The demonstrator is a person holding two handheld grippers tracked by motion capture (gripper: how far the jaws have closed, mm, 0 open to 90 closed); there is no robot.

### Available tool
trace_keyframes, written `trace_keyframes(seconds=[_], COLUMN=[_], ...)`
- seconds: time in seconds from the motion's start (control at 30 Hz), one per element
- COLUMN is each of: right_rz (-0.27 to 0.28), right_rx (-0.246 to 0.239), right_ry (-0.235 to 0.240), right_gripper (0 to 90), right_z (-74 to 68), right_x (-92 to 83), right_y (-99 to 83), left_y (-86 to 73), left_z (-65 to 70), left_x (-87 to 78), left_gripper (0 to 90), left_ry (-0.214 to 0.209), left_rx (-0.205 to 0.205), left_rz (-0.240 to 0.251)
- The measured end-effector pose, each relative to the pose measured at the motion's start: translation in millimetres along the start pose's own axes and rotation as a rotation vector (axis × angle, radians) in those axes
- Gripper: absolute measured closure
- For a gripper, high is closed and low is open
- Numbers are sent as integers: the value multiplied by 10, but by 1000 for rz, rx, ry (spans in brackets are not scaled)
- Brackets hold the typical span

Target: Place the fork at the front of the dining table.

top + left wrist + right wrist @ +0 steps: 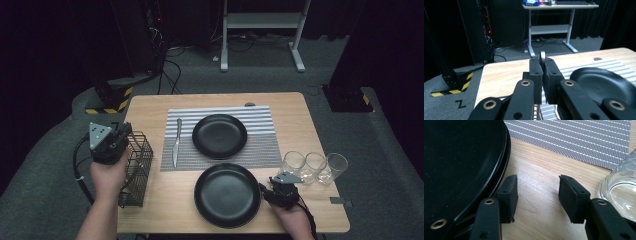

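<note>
Looks like mid table-setting, with cutlery coming out of the wire basket (136, 170) at 9 o'clock on the table (150, 107). Grips a thin metal utensil (542, 55) in the left gripper (542, 62), jaws clamped tight on it, over the basket's far end. Rests the right gripper (537, 187) at 3 o'clock of the near plate (227, 195), jaws apart and empty. Next probably calls for carrying the utensil beside a plate and laying it flat.
</note>
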State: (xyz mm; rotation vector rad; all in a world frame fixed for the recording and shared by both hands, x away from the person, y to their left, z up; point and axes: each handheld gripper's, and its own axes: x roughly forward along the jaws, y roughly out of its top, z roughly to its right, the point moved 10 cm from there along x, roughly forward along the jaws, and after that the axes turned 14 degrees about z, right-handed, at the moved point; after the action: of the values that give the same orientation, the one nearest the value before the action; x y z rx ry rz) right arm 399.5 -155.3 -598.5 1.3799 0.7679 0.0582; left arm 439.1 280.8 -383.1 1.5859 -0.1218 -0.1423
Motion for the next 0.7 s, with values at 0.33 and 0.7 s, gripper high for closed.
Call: trace_keyframes(seconds=[0.33,0.7], right_rz=[1,8], right_rx=[-1,9], right_ry=[-4,-11], right_gripper=[476,466], right_z=[0,8], right_x=[-4,-17], right_y=[-2,0], left_y=[190,291], left_z=[-46,-106], left_x=[-83,-138], left_gripper=[861,862], left_ry=[24,30], left_rx=[12,-28], left_rz=[80,142])
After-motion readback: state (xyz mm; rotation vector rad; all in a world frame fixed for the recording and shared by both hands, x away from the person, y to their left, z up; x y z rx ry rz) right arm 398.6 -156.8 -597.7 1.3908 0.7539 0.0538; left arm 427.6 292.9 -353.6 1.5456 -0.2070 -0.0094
